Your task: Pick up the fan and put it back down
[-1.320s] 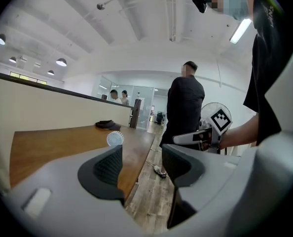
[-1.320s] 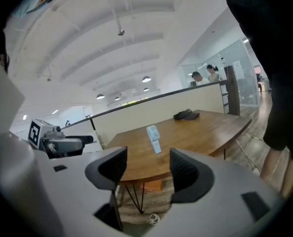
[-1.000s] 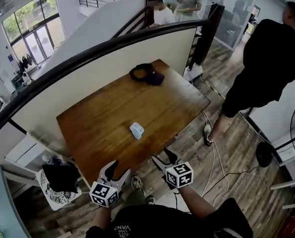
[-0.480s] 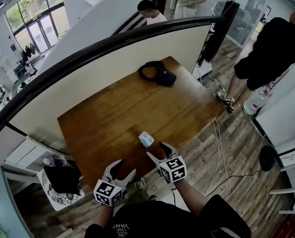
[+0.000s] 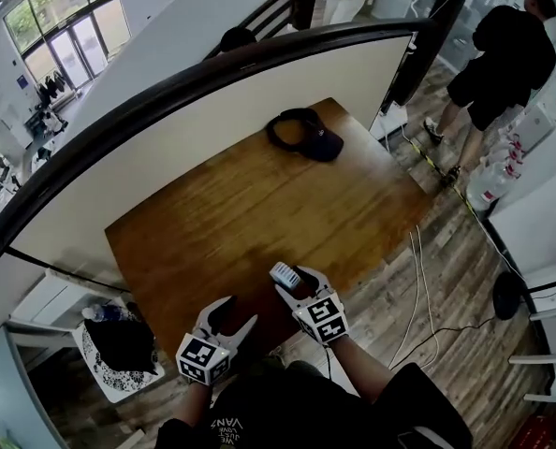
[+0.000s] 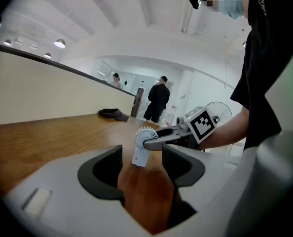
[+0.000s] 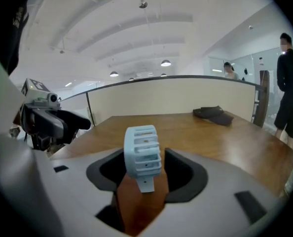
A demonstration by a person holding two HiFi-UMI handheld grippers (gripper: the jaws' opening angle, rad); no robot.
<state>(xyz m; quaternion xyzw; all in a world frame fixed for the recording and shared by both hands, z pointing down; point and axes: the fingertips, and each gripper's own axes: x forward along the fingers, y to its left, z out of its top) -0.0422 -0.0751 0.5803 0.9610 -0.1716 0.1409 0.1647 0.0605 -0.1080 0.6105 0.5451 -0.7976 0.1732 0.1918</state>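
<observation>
Two claws: right claw (image 5: 295,283) is clamped on the fan (image 5: 284,273) by its grille at the counter's (image 5: 222,204) 6 o'clock edge, likely for lifting; left claw (image 5: 233,314) gapes empty at the fan's 8 o'clock, kept clear.

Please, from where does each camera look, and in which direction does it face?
Head view: on the person's head, facing steeply down at the table; left gripper, right gripper and forearms show.
Left gripper view: on the left gripper, facing along its open jaws toward the fan.
Right gripper view: on the right gripper, facing the cap; its jaws hold the fan.
Both gripper views share fan and cap.
</observation>
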